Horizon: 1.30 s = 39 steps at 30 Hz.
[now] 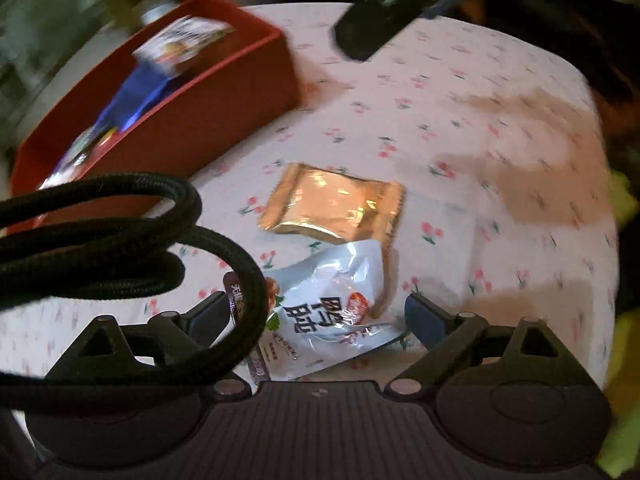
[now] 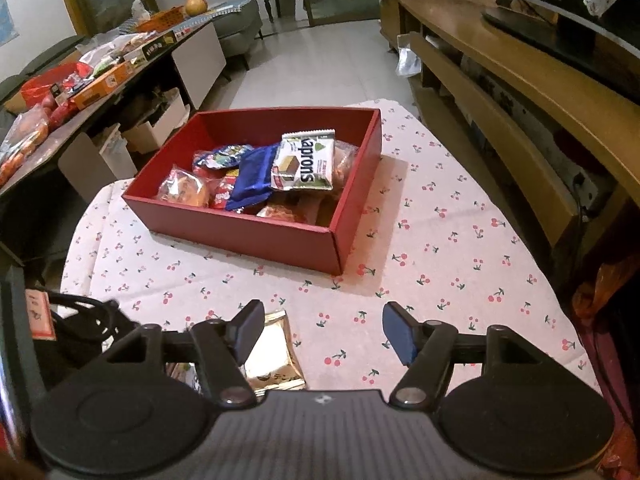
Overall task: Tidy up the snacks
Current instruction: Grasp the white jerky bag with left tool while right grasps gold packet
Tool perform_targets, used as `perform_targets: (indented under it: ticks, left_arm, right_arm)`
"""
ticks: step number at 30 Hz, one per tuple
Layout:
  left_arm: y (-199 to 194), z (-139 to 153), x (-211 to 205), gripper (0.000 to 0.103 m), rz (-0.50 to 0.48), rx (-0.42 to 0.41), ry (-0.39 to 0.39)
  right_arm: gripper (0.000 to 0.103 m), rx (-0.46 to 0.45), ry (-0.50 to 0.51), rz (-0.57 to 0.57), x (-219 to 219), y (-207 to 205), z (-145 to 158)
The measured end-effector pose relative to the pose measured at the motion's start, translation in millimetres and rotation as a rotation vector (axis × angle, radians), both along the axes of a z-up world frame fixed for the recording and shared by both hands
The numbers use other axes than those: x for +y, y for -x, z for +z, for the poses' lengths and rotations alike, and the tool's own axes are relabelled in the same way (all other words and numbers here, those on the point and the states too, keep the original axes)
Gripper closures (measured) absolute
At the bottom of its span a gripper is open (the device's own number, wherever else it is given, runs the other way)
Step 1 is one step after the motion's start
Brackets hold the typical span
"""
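A red box [image 2: 240, 220] stands on the cherry-print tablecloth [image 2: 440, 240] and holds several snack packets, with a white wafer packet [image 2: 306, 160] and a blue one [image 2: 252, 180] on top. In the left wrist view the red box [image 1: 240, 92] is at the upper left. A gold foil packet [image 1: 336, 204] lies flat on the cloth, and a white-blue packet [image 1: 328, 304] overlaps its near edge. My left gripper [image 1: 318, 314] is open over the white-blue packet, its pads clear of it. My right gripper [image 2: 323, 330] is open over bare cloth, with the gold packet [image 2: 276, 356] under its left finger.
A looped black cable [image 1: 120, 240] hangs across the lower left of the left wrist view. A dark blurred gripper part [image 1: 372, 28] juts in at the top. A cluttered side table [image 2: 100, 80] stands to the left and a wooden bench [image 2: 520, 92] to the right.
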<state>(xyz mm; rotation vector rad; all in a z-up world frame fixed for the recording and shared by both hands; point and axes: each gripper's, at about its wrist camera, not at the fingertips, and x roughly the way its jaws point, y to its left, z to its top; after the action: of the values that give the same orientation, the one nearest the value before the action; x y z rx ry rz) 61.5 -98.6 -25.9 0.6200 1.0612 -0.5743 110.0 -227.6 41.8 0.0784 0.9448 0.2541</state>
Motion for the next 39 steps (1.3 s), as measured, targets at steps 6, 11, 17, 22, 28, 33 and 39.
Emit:
perform_targets:
  ticks: [6,11,17,22,28,33,39]
  left_arm:
    - [-7,0,12,0.005,-0.172,0.051,-0.053]
    - [-12,-4,42,0.005,0.097,0.088,0.076]
    - [-3,0,87,0.006,0.436,0.158,0.208]
    - [-2,10,113,0.006,0.691,0.209,0.399]
    - [-24,-9,62,0.003,0.695,0.124,0.329]
    - [-29,-22,33,0.001,0.623,0.004,0.184]
    - [-27,-12,62,0.024,0.618,0.019,0.148]
  right_arm:
    - [0.031,0.056,0.012,0.001,7,-11,-13]
    - [0.031,0.073,0.025,0.008,13,-15,-18]
    - [0.031,0.068,0.022,0.031,17,-12,-16]
    - [0.031,0.044,0.019,0.037,19,-9,-8]
    - [0.03,0.009,-0.023,0.04,14,-3,5]
    - [0.03,-0.014,-0.044,0.041,6,2,12]
    - [0.031,-0.006,-0.028,0.041,2,3,9]
